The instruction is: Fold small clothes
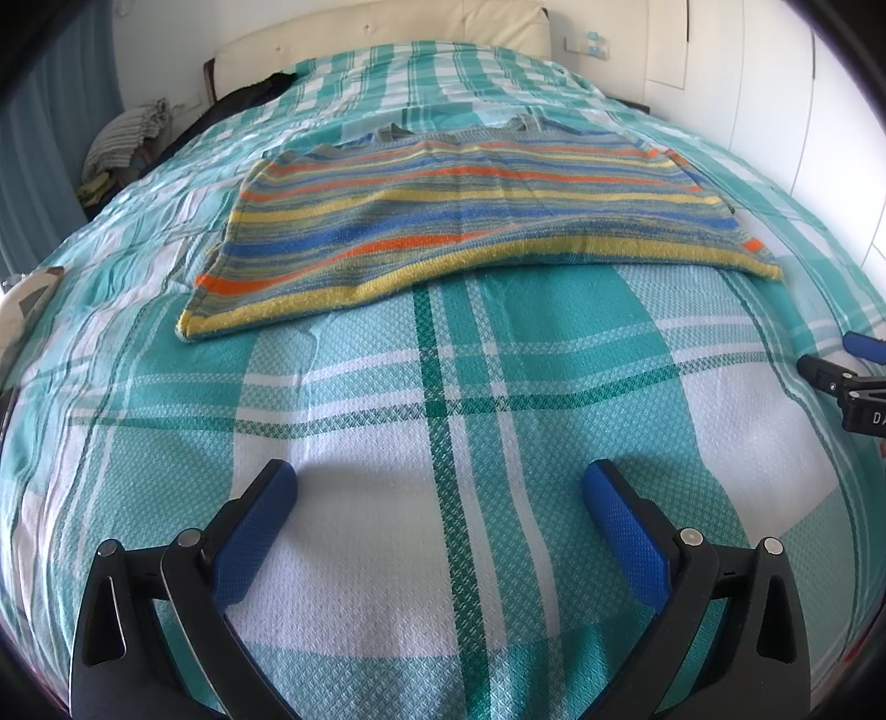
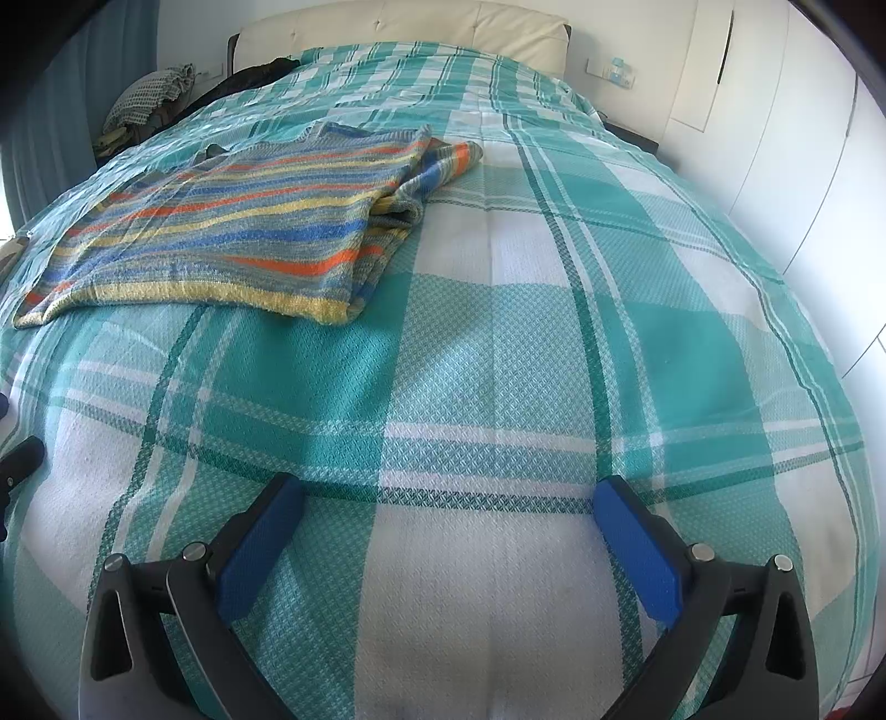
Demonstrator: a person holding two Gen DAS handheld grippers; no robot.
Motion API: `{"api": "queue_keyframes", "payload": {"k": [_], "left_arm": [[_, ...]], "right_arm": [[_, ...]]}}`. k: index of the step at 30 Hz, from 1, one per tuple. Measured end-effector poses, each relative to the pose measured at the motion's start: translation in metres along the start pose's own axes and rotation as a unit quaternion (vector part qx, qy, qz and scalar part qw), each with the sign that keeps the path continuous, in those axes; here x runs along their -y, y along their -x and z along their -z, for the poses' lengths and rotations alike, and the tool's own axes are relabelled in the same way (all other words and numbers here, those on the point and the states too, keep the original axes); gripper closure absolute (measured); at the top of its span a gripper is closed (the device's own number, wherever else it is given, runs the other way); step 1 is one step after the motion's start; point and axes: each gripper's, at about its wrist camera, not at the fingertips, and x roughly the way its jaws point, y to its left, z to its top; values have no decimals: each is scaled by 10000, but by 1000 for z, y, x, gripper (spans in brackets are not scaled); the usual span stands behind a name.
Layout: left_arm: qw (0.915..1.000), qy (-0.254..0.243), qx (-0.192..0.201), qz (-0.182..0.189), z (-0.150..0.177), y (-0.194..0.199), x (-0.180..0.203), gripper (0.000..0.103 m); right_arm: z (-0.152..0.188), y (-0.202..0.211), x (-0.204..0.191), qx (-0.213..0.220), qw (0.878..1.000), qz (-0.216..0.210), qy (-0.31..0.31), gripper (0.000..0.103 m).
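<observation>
A striped knit sweater in blue, yellow, orange and grey lies flat on the bed, its sleeves folded in. It also shows in the right wrist view, up and to the left, with its right side folded over. My left gripper is open and empty, over the bedspread well short of the sweater's yellow hem. My right gripper is open and empty, over bare bedspread to the right of the sweater. The right gripper's tip also shows at the right edge of the left wrist view.
A teal and white plaid bedspread covers the bed. A cream headboard stands at the far end. Dark clothes and a striped pile lie at the far left. White wardrobe doors line the right side.
</observation>
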Motion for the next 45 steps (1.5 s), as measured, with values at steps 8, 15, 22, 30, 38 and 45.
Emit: {"api": "queue_keyframes", "payload": {"k": [8, 15, 22, 30, 38, 45], "left_arm": [[9996, -73, -235, -157, -7, 10, 4, 1], [9870, -1449, 371, 597, -54, 42, 75, 2], [9597, -2731, 417, 510, -99, -24, 176, 2], [9666, -2358, 310, 950, -109, -50, 193, 16], [9775, -1381, 360, 1551, -130, -44, 161, 93], [9655, 983, 476, 2363, -137, -2, 23, 93]], "right_arm": [[-1, 1, 3, -53, 9999, -103, -82, 0], [-5, 24, 76, 218, 9669, -1915, -1673, 6], [-86, -29, 111, -121, 9228, -3352, -1893, 25], [-178, -140, 92, -1032, 8938, -3985, -1781, 39], [-248, -170, 49, -1137, 9141, -3617, -1437, 92], [-294, -91, -16, -645, 9181, -3845, -711, 92]]}}
